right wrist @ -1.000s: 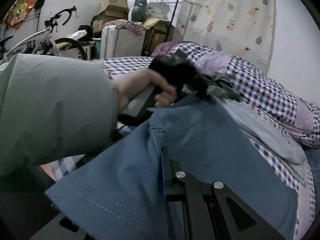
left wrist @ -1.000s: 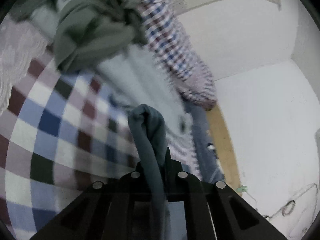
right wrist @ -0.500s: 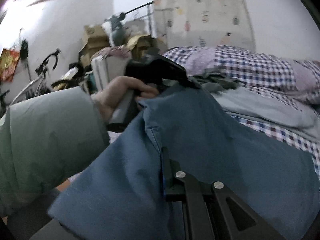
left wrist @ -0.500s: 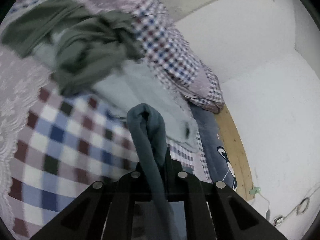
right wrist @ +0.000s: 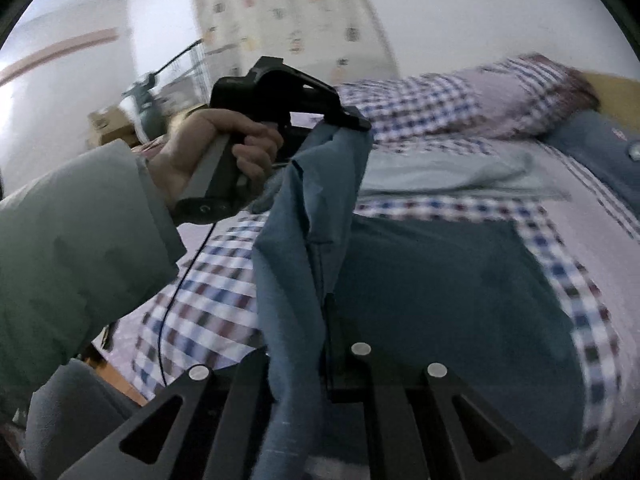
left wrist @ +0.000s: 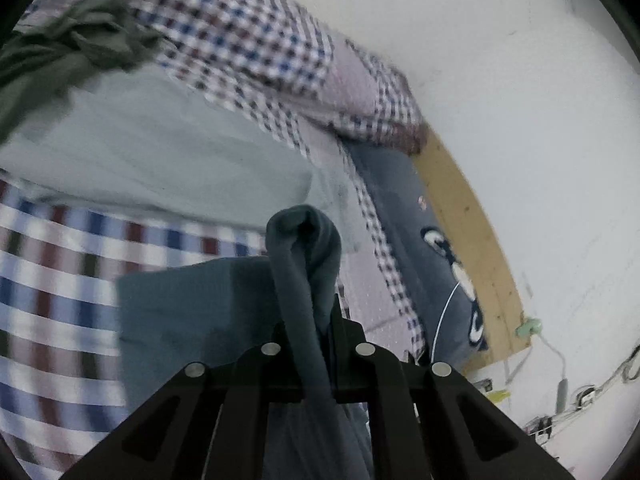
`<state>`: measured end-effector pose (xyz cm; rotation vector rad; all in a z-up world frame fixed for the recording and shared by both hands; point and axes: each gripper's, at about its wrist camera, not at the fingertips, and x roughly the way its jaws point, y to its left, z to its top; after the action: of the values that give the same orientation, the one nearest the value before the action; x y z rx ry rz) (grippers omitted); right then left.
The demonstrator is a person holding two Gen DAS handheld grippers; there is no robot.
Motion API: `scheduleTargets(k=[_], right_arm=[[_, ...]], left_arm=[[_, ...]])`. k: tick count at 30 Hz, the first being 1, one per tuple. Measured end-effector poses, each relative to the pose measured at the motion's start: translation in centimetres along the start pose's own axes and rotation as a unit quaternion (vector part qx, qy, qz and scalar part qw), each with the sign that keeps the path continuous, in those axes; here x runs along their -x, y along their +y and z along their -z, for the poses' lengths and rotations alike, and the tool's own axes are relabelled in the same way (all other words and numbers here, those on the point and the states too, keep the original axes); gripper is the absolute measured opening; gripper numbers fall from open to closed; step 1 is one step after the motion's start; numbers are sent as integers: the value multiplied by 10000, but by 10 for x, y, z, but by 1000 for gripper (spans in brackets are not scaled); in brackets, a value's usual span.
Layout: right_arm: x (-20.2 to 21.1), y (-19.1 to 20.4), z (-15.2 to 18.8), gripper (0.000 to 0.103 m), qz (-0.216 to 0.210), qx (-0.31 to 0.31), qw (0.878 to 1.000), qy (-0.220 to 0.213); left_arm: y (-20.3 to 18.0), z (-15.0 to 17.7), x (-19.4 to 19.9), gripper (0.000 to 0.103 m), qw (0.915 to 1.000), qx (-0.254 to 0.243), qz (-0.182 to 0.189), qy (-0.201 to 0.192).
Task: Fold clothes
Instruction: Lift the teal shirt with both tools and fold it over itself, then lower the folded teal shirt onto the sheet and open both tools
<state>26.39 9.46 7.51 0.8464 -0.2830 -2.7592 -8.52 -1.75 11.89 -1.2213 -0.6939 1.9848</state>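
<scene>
A blue garment (right wrist: 440, 288) lies partly flat on the checked bedsheet (right wrist: 208, 280), and its near edge rises in a hanging fold. My right gripper (right wrist: 308, 320) is shut on that fold at the bottom of the right wrist view. A hand (right wrist: 224, 148) holds my left gripper (right wrist: 346, 117), which pinches the fold's upper corner. In the left wrist view my left gripper (left wrist: 314, 320) is shut on a bunched loop of the blue garment (left wrist: 304, 240); more of it lies on the sheet to the left.
A pale grey-green garment (left wrist: 160, 152) and a crumpled dark green garment (left wrist: 60, 52) lie further up the bed. A checked pillow (left wrist: 248, 40) and a navy cartoon pillow (left wrist: 432, 248) sit by the wooden bed frame (left wrist: 472, 216). A grey-green sleeve (right wrist: 72, 240) fills the left.
The blue garment, earlier spread in front of the right camera, now lies partly on the bed with only a fold held up. The left view has swung right, toward the pillows and wall.
</scene>
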Motion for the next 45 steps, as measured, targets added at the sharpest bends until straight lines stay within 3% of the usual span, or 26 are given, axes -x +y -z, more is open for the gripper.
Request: scheduleTargets(k=[8,13,18,20,24,27,29,34,39,41,45], right_arm=[[31,-98,23,2,558,-1065,9927,-3],[35,-147,38,2,750,-1675,9830,101],[23,-176,50,4,1183,-1947,9725,484],[23,-187,56,7,1442,-2075,9654,645],[35,-206,59,16,1765,-2270,9550,726],[50,-217,54,27,2013,-2246,9513,634],[62,-228,50,37,2063,-2265,9502,566],[71,-252,22,42,1671,-1969,9653,388],[39,-265,-36,45,899,-1630,9821,296],[11,-271,-60,52,584,-1473,9867,358],[-63,-288,-96,54,312,-1201,9896,721]], left_arm=[[-64,28,-128,6,9961,-158,-506,711],[-83,44,-197,6,9900,-220,-976,993],[-81,51,-237,9,9845,-82,-1393,1064],[-76,49,-239,18,9856,22,-1337,1030],[-69,31,-211,56,9911,99,-1164,631],[-58,6,-161,67,9941,4,-1078,124],[-46,-8,-128,67,9935,-99,-1127,-144],[-3,-20,-63,72,9878,-386,-1445,-439],[39,2,-66,72,9850,-578,-1618,165],[51,14,-77,72,9830,-669,-1653,448],[62,25,-96,69,9811,-716,-1674,648]])
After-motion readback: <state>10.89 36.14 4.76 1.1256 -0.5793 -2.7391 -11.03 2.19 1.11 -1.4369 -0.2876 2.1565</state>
